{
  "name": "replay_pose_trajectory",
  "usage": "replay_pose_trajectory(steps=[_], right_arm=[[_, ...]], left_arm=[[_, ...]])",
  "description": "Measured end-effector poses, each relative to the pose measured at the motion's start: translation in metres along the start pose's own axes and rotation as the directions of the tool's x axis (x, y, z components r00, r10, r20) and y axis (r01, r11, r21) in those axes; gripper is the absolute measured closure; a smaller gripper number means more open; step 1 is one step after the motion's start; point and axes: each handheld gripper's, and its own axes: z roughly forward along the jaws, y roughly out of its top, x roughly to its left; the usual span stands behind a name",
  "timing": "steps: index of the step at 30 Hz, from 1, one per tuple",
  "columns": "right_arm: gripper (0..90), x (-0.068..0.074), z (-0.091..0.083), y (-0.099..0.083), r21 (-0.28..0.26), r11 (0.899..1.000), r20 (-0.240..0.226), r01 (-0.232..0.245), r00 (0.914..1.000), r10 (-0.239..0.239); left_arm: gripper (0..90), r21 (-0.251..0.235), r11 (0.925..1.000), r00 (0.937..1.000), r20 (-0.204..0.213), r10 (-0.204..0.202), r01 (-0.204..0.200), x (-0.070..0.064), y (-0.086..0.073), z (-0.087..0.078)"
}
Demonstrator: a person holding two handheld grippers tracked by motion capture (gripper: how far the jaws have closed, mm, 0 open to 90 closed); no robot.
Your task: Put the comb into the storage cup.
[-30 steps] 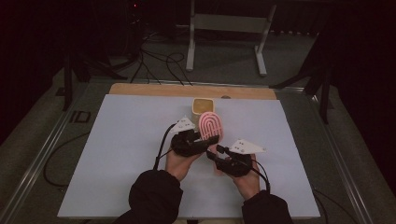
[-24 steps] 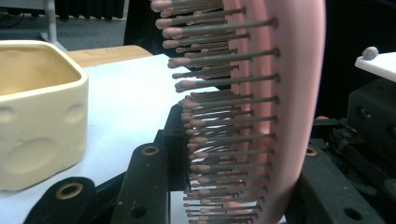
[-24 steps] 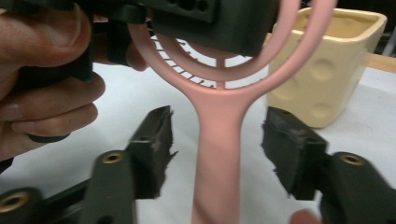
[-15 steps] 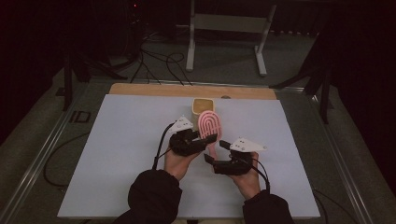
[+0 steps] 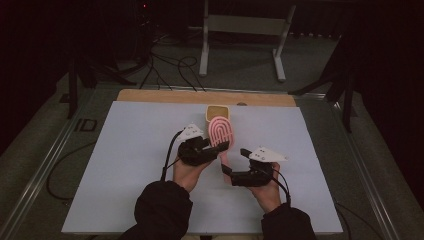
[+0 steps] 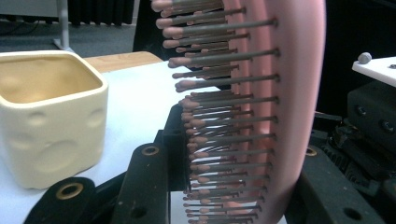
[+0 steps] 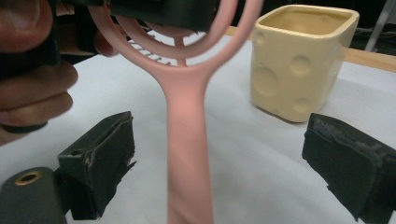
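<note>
A pink hairbrush [image 5: 220,131] is held off the white table, head up and handle down. My left gripper [image 5: 218,146] is shut on the brush head. In the left gripper view the head [image 6: 261,107] stands between the jaws of the left gripper [image 6: 229,158], bristles pointing left. My right gripper [image 5: 228,171] is open, its jaws on either side of the handle [image 7: 189,140] and apart from it. The right gripper [image 7: 224,163] shows a wide gap on both sides of the handle.
A cream square cup [image 5: 216,112] with round dimples stands just behind the brush, also seen as the cup [image 6: 46,116] and the cup [image 7: 299,60]. The white table sheet [image 5: 125,150] spreads wide; a wooden strip [image 5: 165,96] runs along its far edge.
The brush and my left gripper have drifted slightly left. My right gripper has stayed low by the handle, jaws open.
</note>
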Motion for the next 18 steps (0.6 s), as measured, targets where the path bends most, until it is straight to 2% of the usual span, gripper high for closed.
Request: replay_pose_trajectory(steps=[10,18], right_arm=[[9.2,-0.003,-0.003,-0.003,0.021,1.000,0.002,0.016,0.9999,-0.016],[9.2,-0.010,-0.013,-0.007,0.027,0.999,0.023,0.022,0.9995,-0.023]], left_arm=[[65.2,-0.006,1.0000,0.9997,-0.025,0.002,-0.002,0.006,0.005,-0.009],[65.2,-0.014,0.9999,0.9991,-0.042,0.008,-0.009,0.009,0.010,-0.015]])
